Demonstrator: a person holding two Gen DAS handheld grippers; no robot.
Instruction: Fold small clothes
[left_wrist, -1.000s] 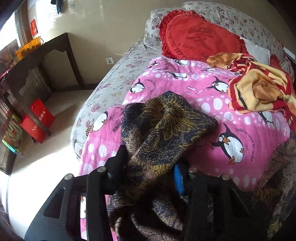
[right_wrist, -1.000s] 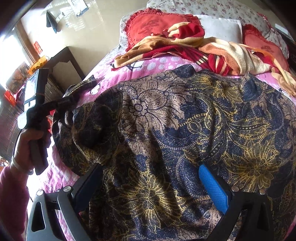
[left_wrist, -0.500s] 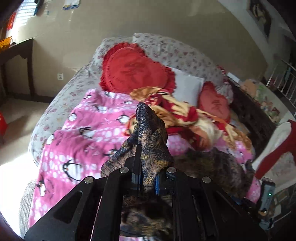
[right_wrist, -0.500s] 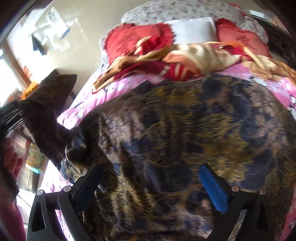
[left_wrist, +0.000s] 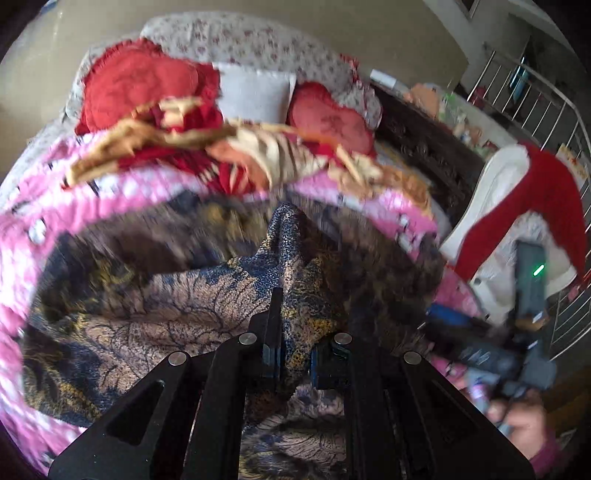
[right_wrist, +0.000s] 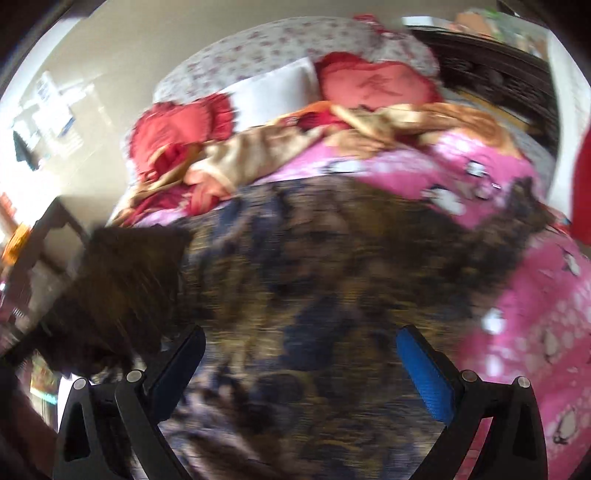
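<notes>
A dark blue, brown and gold patterned garment (left_wrist: 177, 306) lies spread on a pink penguin blanket (left_wrist: 33, 206). My left gripper (left_wrist: 293, 343) is shut on a corner of the garment, which sticks up between its fingers over the spread cloth. In the right wrist view the garment (right_wrist: 332, 295) fills the middle, blurred by motion, with the lifted corner (right_wrist: 129, 280) at the left. My right gripper (right_wrist: 299, 369) is open and empty just above the cloth. It also shows at the right of the left wrist view (left_wrist: 517, 332).
Red heart cushions (left_wrist: 136, 85), a white pillow (left_wrist: 255, 92) and a crumpled red-and-yellow blanket (left_wrist: 240, 155) lie at the bed's head. A white and red garment (left_wrist: 517, 199) hangs at the right by metal railings. A dark side table (right_wrist: 48, 236) stands left of the bed.
My left gripper closed on the garment's corner, lifted it and swung it right, over the spread garment. My right gripper stayed open above the cloth while its view shifted right.
</notes>
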